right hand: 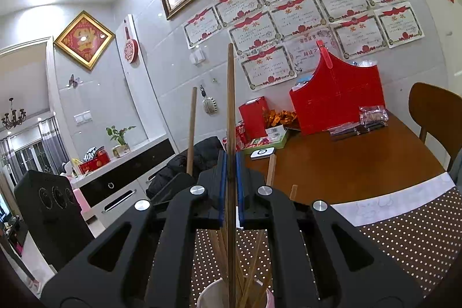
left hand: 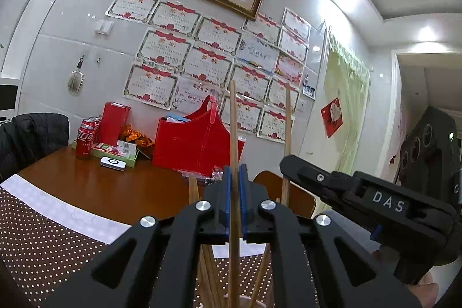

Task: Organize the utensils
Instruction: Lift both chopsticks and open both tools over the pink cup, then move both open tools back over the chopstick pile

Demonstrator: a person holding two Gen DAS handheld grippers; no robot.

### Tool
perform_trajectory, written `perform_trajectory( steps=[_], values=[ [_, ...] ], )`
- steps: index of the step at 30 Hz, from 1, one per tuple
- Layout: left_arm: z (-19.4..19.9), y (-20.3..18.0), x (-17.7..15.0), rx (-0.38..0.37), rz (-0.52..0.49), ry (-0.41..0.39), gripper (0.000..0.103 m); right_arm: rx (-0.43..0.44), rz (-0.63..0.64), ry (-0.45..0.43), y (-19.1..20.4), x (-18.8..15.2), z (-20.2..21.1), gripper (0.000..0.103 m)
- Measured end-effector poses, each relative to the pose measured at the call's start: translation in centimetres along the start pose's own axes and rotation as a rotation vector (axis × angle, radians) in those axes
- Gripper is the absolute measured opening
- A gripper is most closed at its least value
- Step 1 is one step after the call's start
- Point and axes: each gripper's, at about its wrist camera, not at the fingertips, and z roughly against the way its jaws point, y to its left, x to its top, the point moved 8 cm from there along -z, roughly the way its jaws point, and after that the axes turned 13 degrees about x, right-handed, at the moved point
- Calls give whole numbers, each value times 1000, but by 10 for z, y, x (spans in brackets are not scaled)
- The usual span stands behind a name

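In the left wrist view, a wooden chopstick [left hand: 234, 163] is clamped upright between the blue pads of the left claw [left hand: 234, 178]. Below it, more chopsticks [left hand: 208, 279] are seen leaning over the dotted mat [left hand: 43, 235]; the holder itself is barely shown at the bottom edge. To the right, the right claw [left hand: 286, 160] is seen from the side, clenched on a second chopstick [left hand: 288, 120], also upright.

In the right wrist view, that second chopstick [right hand: 230, 106] is seen gripped between the pads of the right claw [right hand: 230, 172], directly above a white cup [right hand: 212, 295] holding the other chopsticks [right hand: 248, 279]; only here is the cup plainly shown. The first chopstick [right hand: 191, 129] appears just to the left, with the left claw mostly hidden behind the right one.

Farther back on the brown desk [left hand: 115, 186], cola cans [left hand: 85, 140], a white device [left hand: 113, 163] and a red basket [left hand: 190, 143] are seen in both views. A chair [right hand: 436, 111] and plastic packets [right hand: 366, 117] are clearer from the right; the curtain [left hand: 346, 94] is shown only from the left.
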Motion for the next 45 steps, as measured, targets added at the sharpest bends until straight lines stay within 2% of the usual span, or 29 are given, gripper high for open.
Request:
perform_trajectory(
  steps=[13,14,15,16,17,18,19,21,23,24,30,34,37,43,45],
  values=[
    [-8,8,-21,31,-45,54,7,-2,-34,89,-6,-20,-15,8],
    [-8,9,-21,32,-50,60,10,0,-54,98,-8,-20,-15,8],
    [-6,10,-18,32,-52,59,28,-1,-70,95,-10,-19,-14,9],
    [-4,11,-16,35,-48,50,45,-1,-78,91,-11,-18,-13,20],
    [0,13,-11,40,-42,33,49,-2,-82,85,-11,-16,-10,31],
    [2,14,-9,41,-42,28,54,-7,-81,67,-10,-12,-6,68],
    [4,14,-6,39,-45,24,58,-10,-79,50,-9,-9,-2,85],
    [8,15,1,43,-53,14,65,-17,-74,-4,-7,1,9,85],
    [11,15,6,45,-53,8,71,-22,-77,-15,-7,7,15,90],
    [12,15,8,50,-55,10,72,-31,-78,-28,-8,10,18,96],
    [22,5,18,74,-101,19,76,-69,-103,-54,-15,22,31,97],
    [34,11,10,117,-110,84,76,-80,-103,-58,-17,25,33,97],
    [50,25,-5,173,-167,134,76,-90,-109,-32,-18,21,28,97],
    [71,66,-31,244,-183,248,76,-99,-65,19,6,12,26,97],
    [79,78,-37,264,-193,263,76,-98,-59,27,16,7,30,97]
  ],
)
